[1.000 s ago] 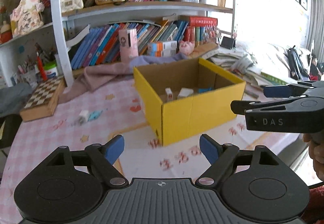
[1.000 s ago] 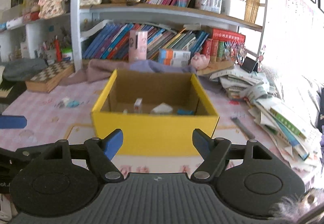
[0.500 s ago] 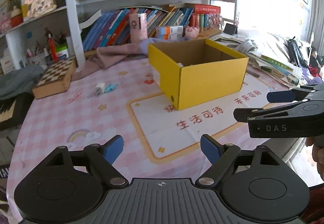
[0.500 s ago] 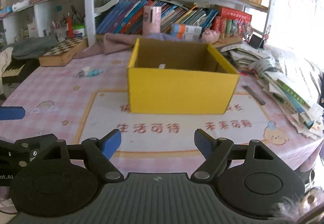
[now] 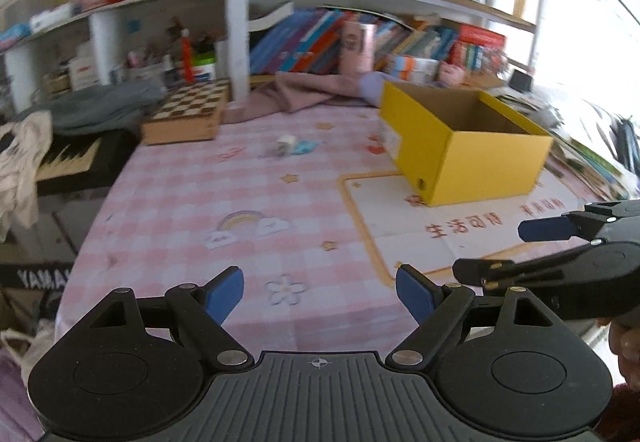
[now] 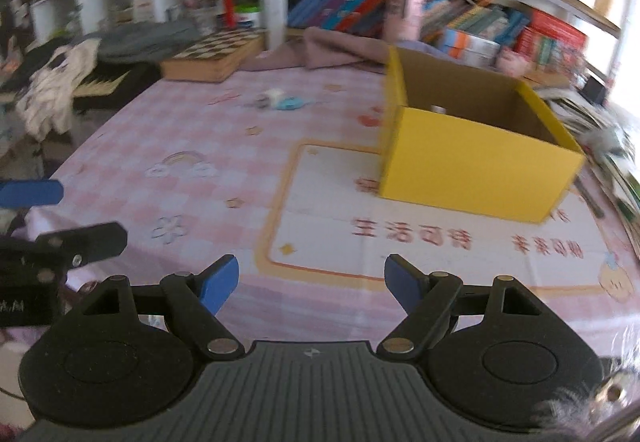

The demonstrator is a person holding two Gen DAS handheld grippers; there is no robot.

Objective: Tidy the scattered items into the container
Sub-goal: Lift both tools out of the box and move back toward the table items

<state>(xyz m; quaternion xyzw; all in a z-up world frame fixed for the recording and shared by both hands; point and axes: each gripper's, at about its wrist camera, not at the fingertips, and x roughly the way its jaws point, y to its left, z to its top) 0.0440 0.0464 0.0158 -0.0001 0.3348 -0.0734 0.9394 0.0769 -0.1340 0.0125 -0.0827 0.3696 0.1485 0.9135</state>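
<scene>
Left tool: the left gripper, black w/ blue-padded fingers, is held spread wide – nothing between the pads.
Right tool: the right gripper is likewise spread and empty.
Loose items: a small white block and pale-blue piece are seen lying together on the pink checked tablecloth, far ahead of the left gripper and slightly left of its centre line; ahead-left of the right gripper. Long axis: too blurred to tell.
Container: the open yellow cardboard box is placed ahead-right of both tools, well apart from the items; one small item is glimpsed inside.
Nearer arm: judged to be the left – items lie on its side.
Writing: "YAMA…" on a black object at lower left; red Chinese characters on the mat, approx. "生活可待".
</scene>
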